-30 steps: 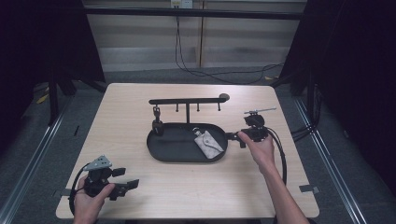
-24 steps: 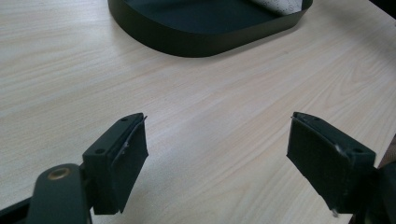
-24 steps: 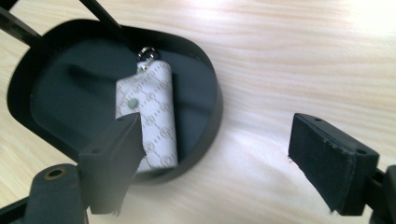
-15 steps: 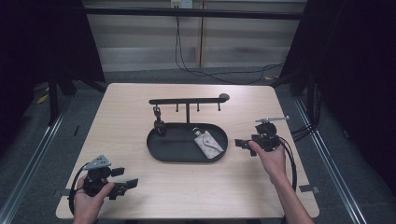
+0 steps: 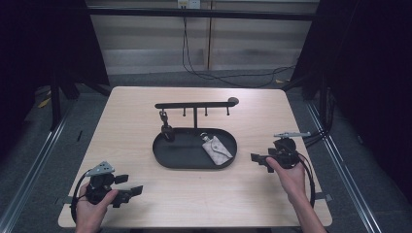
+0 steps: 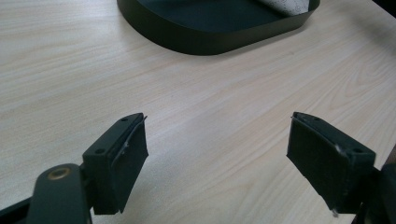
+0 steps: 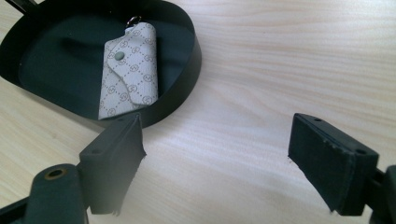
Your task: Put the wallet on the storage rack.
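Both sets of fingers stand released, nothing between them. From the high view, the right gripper (image 5: 258,159) sits just beside the tray (image 5: 165,158), its fingers aimed at the key pouch (image 5: 216,150) lying flat inside, probably ready to approach it; the left gripper (image 5: 130,193) rests well apart near the table's (image 5: 126,126) front edge. Along the left gripper's view, bare wood lies between the pads (image 6: 130,161), tray wall (image 6: 205,44) ahead. Along the right gripper's view, the pouch (image 7: 128,70) lies beyond the left pad (image 7: 123,154), snap up.
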A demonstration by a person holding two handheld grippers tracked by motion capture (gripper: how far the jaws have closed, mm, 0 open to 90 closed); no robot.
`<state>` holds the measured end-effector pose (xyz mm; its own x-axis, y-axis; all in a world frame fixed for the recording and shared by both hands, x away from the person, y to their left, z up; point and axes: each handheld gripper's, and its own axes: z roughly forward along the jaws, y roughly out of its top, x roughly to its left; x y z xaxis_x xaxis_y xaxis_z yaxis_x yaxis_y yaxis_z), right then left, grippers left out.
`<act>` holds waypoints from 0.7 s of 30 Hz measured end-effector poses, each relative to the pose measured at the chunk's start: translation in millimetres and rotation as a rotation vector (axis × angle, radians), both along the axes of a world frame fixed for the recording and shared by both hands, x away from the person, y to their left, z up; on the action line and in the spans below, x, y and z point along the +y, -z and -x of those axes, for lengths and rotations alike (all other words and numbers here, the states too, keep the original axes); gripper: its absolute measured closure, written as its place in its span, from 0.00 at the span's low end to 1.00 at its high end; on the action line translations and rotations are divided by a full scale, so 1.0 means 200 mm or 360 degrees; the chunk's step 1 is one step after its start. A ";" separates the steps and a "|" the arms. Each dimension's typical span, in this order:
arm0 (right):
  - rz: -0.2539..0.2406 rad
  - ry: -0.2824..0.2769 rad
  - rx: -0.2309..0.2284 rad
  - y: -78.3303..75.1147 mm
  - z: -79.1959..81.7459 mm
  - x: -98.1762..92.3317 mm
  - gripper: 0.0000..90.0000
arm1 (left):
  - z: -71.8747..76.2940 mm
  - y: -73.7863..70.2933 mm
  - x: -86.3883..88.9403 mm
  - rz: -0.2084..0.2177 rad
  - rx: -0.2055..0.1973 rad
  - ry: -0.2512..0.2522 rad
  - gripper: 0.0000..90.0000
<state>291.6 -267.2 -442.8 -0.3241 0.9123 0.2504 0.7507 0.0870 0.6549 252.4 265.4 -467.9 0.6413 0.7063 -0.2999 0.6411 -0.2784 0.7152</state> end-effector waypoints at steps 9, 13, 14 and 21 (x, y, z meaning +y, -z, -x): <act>0.0006 0.0010 -0.0008 0.04 0.12 -0.03 0.20 | 0.00 0.00 0.00 -0.0004 0.0009 0.0006 0.22; 0.0036 0.0010 -0.0009 0.06 0.17 -0.04 0.20 | 0.00 0.00 0.00 -0.0004 0.0007 0.0002 0.22; 0.0044 0.0009 -0.0011 0.06 0.19 -0.05 0.20 | 0.00 0.00 0.00 -0.0006 0.0007 0.0003 0.22; 0.0108 0.0036 -0.0042 0.11 0.26 -0.07 0.20 | 0.00 0.00 0.00 -0.0017 0.0020 0.0012 0.22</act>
<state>238.9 -281.3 -465.8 -0.3091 0.9340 0.1794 0.7356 0.1152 0.6675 253.3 265.6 -468.8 0.6427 0.7047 -0.3005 0.6480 -0.2908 0.7039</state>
